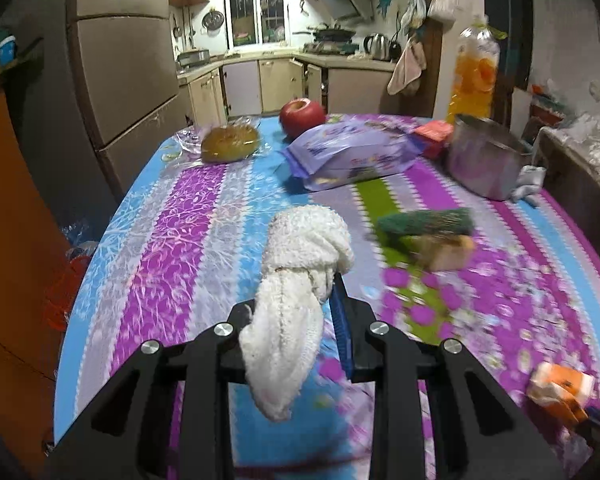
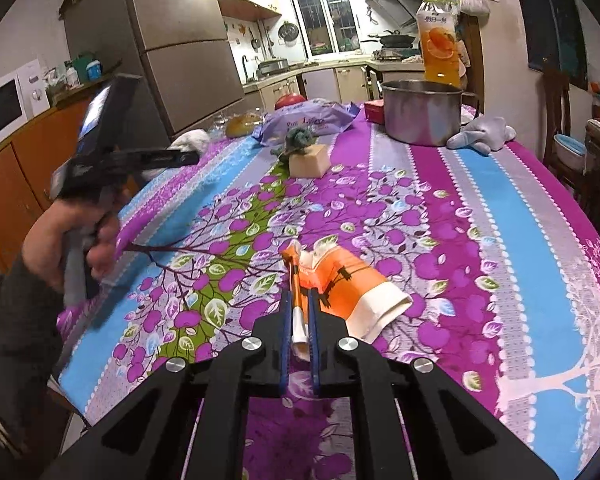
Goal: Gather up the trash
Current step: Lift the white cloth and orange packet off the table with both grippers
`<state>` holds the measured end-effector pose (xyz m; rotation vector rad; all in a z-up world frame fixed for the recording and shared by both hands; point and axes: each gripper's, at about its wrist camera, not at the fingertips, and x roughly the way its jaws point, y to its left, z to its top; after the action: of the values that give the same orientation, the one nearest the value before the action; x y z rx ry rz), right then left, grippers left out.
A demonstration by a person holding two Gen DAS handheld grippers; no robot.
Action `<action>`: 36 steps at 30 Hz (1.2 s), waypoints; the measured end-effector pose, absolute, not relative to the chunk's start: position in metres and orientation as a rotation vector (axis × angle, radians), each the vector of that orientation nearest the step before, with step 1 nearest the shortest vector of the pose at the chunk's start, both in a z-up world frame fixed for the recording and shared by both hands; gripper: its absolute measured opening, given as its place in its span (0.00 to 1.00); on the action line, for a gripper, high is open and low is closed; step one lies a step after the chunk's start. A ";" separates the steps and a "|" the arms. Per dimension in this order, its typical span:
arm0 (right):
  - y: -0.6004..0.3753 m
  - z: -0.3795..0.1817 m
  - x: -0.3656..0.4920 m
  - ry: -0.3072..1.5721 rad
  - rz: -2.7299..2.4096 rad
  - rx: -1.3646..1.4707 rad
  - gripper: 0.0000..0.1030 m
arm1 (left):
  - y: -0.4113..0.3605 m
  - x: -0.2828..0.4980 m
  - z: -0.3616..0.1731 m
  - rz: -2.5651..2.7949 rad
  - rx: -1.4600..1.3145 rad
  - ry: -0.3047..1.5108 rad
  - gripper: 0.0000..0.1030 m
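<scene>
White terry cloth [image 1: 296,280] is pinched in the left hand-held gripper [image 1: 300,292], its jaws nearly closed on it above the floral table [image 1: 180,220]. Farther right lie a green scrubber [image 1: 424,224] and steel pot [image 1: 484,156]. The right hand-held gripper [image 2: 302,300] clamps a crushed orange paper cup [image 2: 340,284], which rests on the table.

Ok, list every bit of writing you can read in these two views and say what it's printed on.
"Pur" then a word starting "L", rest blurred: purple packet.
Chinese characters on the white label, too small to read: orange juice bottle.
Print on the red box: unreadable.
Orange paper cup in the right gripper: dark pictures, no words.
</scene>
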<state>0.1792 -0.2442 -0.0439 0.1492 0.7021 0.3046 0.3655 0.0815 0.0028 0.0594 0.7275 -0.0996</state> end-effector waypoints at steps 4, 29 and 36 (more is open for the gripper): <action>-0.249 -0.036 0.175 0.665 0.309 0.141 0.08 | 0.070 0.331 0.012 -0.101 0.035 0.694 0.26; -0.270 0.014 0.169 0.542 0.448 0.171 0.07 | 0.016 0.228 0.036 -0.128 0.003 0.591 0.26; -0.285 -0.004 0.179 0.680 0.453 0.119 0.40 | 0.026 0.231 0.024 -0.133 -0.033 0.633 0.27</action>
<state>0.1787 -0.2854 -0.0041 0.1194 0.6803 0.4527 0.2309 0.0261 0.0242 -0.0335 0.6333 -0.1331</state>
